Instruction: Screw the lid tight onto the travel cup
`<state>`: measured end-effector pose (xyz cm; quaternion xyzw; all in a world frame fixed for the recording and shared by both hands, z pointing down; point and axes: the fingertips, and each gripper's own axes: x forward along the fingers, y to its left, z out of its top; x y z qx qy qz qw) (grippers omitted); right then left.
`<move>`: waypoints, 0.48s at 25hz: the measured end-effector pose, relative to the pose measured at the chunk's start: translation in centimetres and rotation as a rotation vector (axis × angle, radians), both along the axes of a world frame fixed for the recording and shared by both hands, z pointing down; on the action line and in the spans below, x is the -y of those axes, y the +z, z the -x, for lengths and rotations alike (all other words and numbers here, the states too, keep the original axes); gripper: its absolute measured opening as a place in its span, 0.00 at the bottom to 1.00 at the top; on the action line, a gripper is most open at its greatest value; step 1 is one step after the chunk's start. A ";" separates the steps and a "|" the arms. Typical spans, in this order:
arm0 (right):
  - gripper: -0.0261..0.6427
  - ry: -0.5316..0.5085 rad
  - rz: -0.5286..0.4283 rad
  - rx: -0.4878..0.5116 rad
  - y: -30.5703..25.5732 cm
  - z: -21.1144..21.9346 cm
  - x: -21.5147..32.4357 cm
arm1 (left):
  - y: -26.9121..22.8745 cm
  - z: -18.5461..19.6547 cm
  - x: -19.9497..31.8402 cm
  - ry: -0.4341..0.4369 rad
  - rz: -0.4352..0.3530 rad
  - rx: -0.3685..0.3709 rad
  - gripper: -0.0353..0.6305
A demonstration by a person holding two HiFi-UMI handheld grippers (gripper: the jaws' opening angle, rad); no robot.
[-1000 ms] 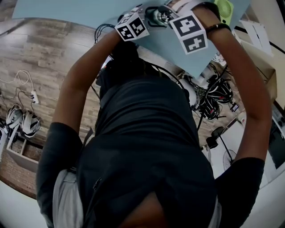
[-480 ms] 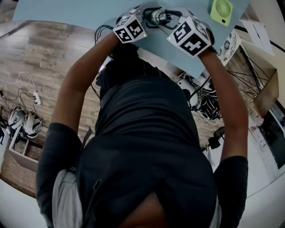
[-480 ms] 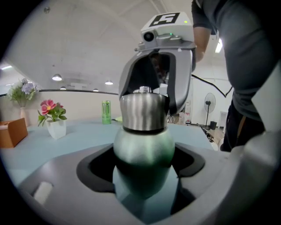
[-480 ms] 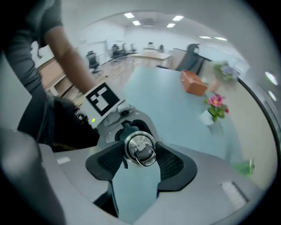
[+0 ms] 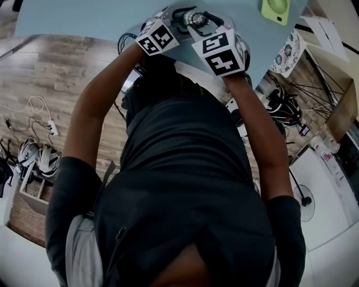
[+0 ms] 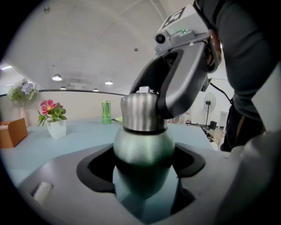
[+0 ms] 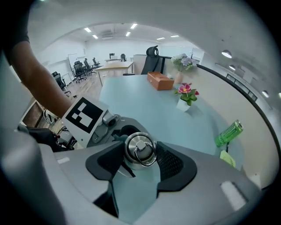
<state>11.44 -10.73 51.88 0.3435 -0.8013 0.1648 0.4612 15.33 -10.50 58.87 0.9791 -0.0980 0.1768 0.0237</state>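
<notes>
So both tools are busy here. The left tool (image 6: 141, 170) has its jaws closed around the rounded green body of the travel cup (image 6: 142, 145), gripping it low, under the steel collar. The right tool (image 7: 139, 163) comes in from above and its jaws are clamped on the steel lid (image 7: 138, 150), one dark pad on each side. You can look straight down on the lid's top there, with a little metal ring lying on it. The lid sits on the cup's mouth, and the cup stands upright.

From the head view the cup is at the near edge of the blue desk (image 5: 84, 17), right in front of the person, with both marker cubes crowded around it. Honestly I can't tell if the base is resting on the desk or lifted just off it, since the left tool's jaws hide the bottom.

Other stuff on the desk, all well apart from the cup: a white flower pot (image 7: 186, 99) with pink blooms, a brown box (image 7: 160, 81) farther along, a green can (image 7: 228, 132) toward the far edge, and a small green fan (image 5: 276, 8) off to the person's right.
</notes>
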 end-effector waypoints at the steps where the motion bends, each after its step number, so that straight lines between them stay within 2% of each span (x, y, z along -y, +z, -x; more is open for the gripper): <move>1: 0.39 -0.001 -0.002 0.000 0.0 0.0 0.0 | -0.1 0.0 0.0 0.001 -0.001 -0.003 0.69; 4: 0.39 -0.017 0.000 -0.001 0.4 0.0 -0.2 | 0.1 0.0 -0.1 -0.001 0.003 0.002 0.69; 6: 0.39 -0.092 0.024 -0.011 0.5 -0.1 -0.5 | 0.3 0.1 -0.1 -0.004 0.008 0.008 0.69; 9: 0.40 -0.287 0.070 -0.034 0.0 -0.4 -1.0 | 0.0 0.0 0.0 -0.006 0.002 -0.001 0.69; 12: 0.40 -0.570 0.099 -0.113 -1.5 -0.1 -1.4 | -0.1 0.1 0.0 -0.006 0.004 0.001 0.69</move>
